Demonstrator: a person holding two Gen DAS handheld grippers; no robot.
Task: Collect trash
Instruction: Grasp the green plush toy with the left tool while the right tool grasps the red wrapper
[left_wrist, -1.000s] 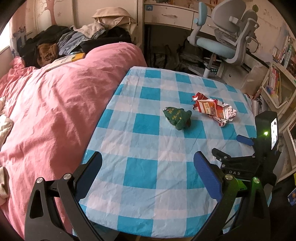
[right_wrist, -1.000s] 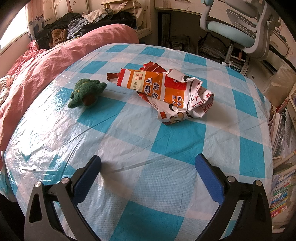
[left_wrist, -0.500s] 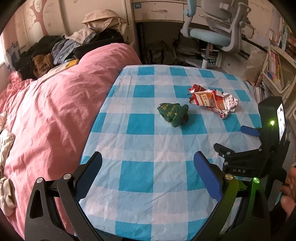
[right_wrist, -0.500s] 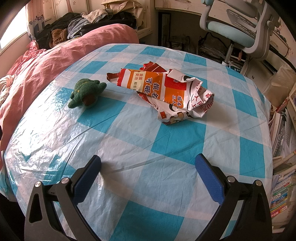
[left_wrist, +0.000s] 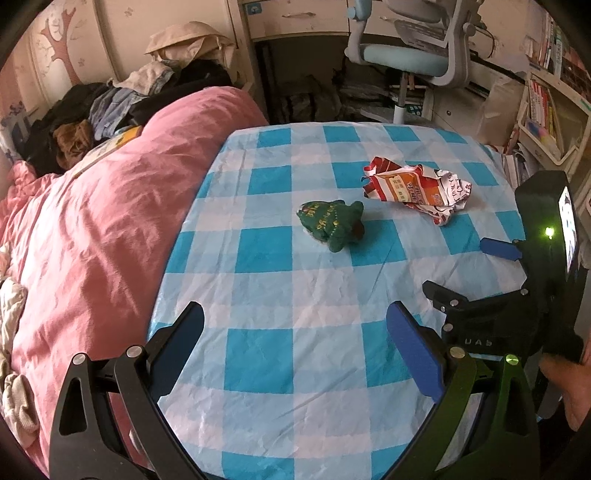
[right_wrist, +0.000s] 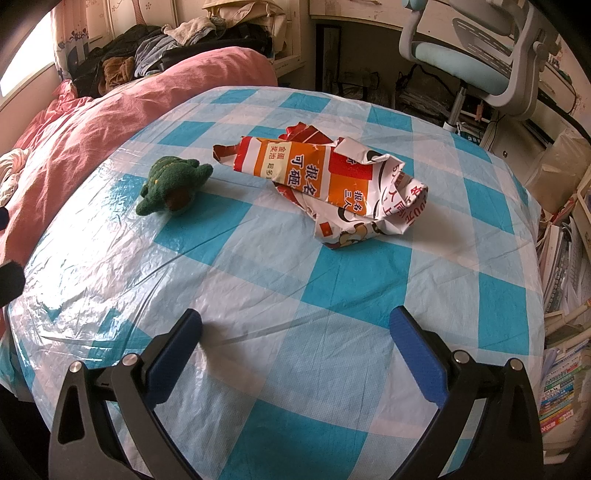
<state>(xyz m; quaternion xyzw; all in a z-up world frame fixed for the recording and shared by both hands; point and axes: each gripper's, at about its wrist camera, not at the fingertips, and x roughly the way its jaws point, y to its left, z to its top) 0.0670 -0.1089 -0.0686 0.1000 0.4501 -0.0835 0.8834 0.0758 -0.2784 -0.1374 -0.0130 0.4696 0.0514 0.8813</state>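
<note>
A blue-checked tabletop (right_wrist: 332, 295) stood beside a pink bed (left_wrist: 92, 229), an office chair (left_wrist: 417, 55) beyond. The crumpled orange-and-white wrapper (right_wrist: 332, 184) lay ahead of the empty, wide-open right tongs (right_wrist: 295, 343); left tongs (left_wrist: 295, 332) likewise gaped empty

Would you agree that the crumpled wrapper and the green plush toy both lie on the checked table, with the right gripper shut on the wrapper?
Not quite: the right wrist view shows the right gripper open, short of the crumpled wrapper.
</note>
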